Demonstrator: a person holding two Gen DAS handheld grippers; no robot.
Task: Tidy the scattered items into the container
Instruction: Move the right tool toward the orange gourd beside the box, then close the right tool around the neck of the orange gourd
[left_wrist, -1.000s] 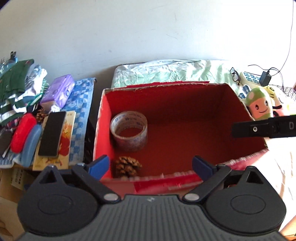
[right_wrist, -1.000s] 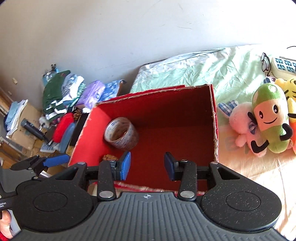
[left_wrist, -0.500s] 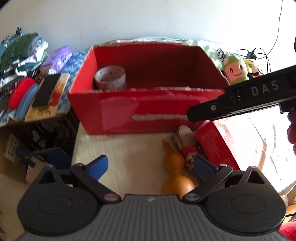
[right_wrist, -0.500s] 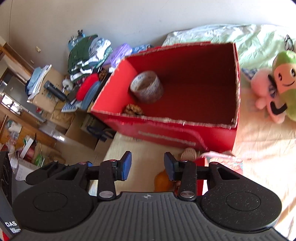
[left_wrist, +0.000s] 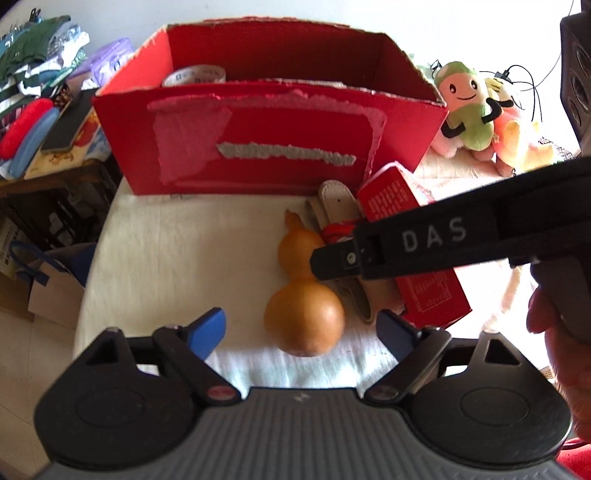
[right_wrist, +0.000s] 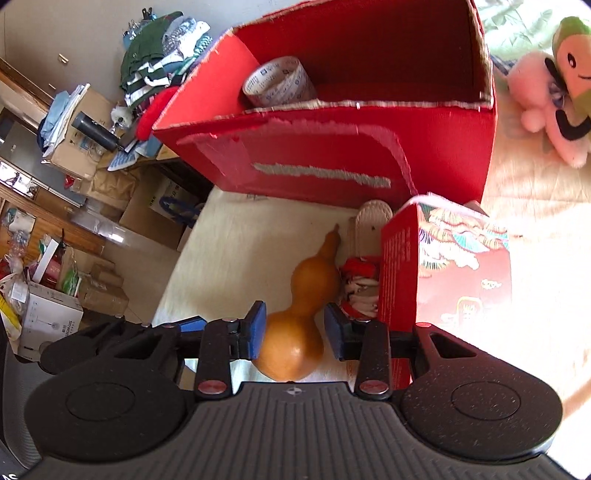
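Cream-sheeted bed (left_wrist: 177, 258) bearing red box (left_wrist: 258, 147), gourd (left_wrist: 303, 314), packet (right_wrist: 465, 280).

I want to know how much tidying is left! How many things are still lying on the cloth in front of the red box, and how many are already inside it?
Gourd: 1
Small red box: 1
Beige strap with red and white cloth: 1
Left on the cloth: 3
Tape roll seen inside the big red box: 1
Total: 4

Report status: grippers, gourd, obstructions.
Both open. Right hand-held gripper straddling gourd, not closed. Left hand-held gripper empty. Red packet and strap crowd gourd's right.
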